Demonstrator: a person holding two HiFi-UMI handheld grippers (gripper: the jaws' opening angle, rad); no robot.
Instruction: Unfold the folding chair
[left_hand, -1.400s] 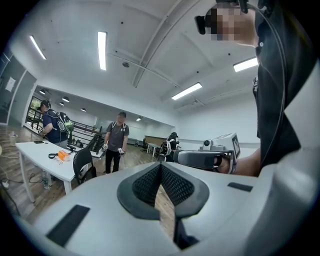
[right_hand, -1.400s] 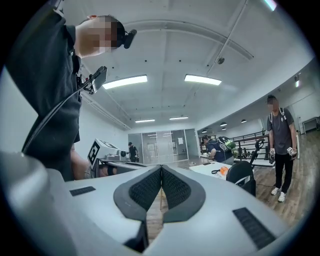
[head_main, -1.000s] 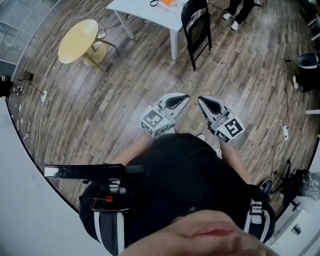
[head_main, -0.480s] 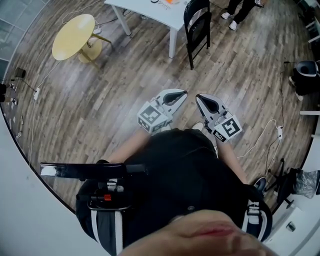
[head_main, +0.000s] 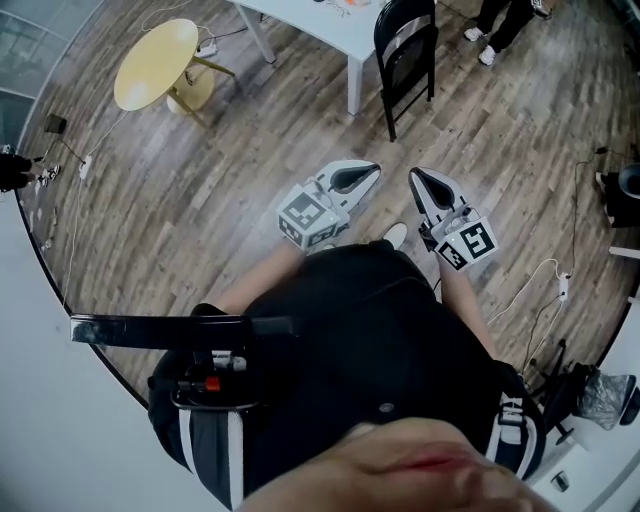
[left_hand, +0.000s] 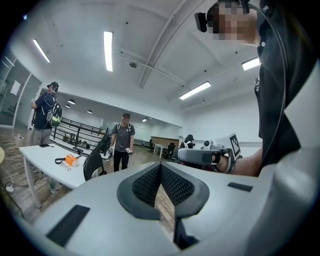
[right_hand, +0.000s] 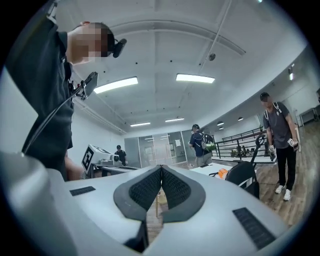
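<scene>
Head view showed the left gripper (head_main: 365, 172) and right gripper (head_main: 418, 176) carried a little rightward over the wooden floor (head_main: 200, 220) since a second before, with a shoe (head_main: 395, 236) showing further out beneath them. Both had their fingers pressed together on nothing (each gripper view agreed). The folding chair (head_main: 408, 55) stood folded beside the corner of the white counter (head_main: 330, 15), well ahead of both tips. The approach seemed under way; no unfolding had begun.

The black folding chair (head_main: 405, 60) stands upright, seemingly folded, just beside the white table (head_main: 320, 20).
</scene>
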